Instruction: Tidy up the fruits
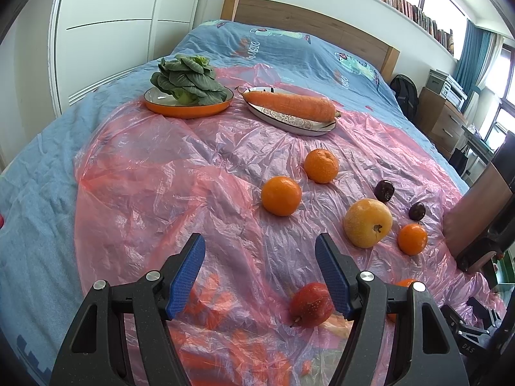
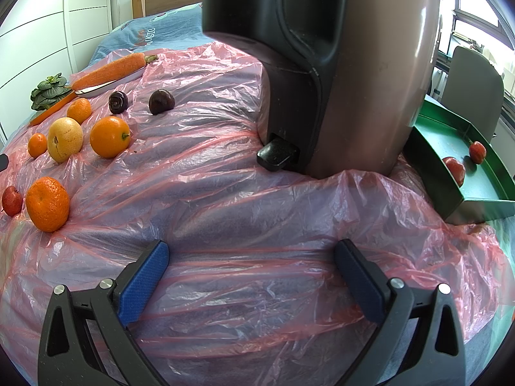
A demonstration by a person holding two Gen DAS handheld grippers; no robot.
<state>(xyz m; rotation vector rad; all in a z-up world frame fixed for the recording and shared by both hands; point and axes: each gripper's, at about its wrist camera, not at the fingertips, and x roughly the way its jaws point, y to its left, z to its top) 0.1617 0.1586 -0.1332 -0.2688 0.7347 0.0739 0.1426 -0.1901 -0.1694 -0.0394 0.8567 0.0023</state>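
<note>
Nearest our left gripper (image 1: 260, 276) lies a small red apple with a short stem (image 1: 310, 304), resting on the crinkled pink plastic sheet (image 1: 154, 193) just in front of the right blue-padded finger (image 1: 333, 278), outside the gap. We hold this gripper tilted downward over the bed, its jaws released and about half spread, with only plastic between them. Beyond it we see three round orange mandarins (image 1: 281, 195), a larger yellow apple-like fruit (image 1: 368, 222) and two dark purple plums (image 1: 384, 191), all apart from the fingers. Farther back, a long orange carrot (image 1: 291, 105) lies in an oval patterned dish (image 1: 297, 122), and a leafy green cabbage head (image 1: 186, 78) sits on a round orange-rimmed plate (image 1: 188, 107).

Our right gripper (image 2: 251, 271) likewise points down at bare plastic, jaws wide and empty, touching no fruit. Ahead of it stands a tall brown and black appliance (image 2: 354, 64). To its right a green tray (image 2: 482, 193) holds two small red fruits (image 2: 455, 166). Another mandarin (image 2: 47, 203) and the red apple lie well to the left of this gripper.
</note>
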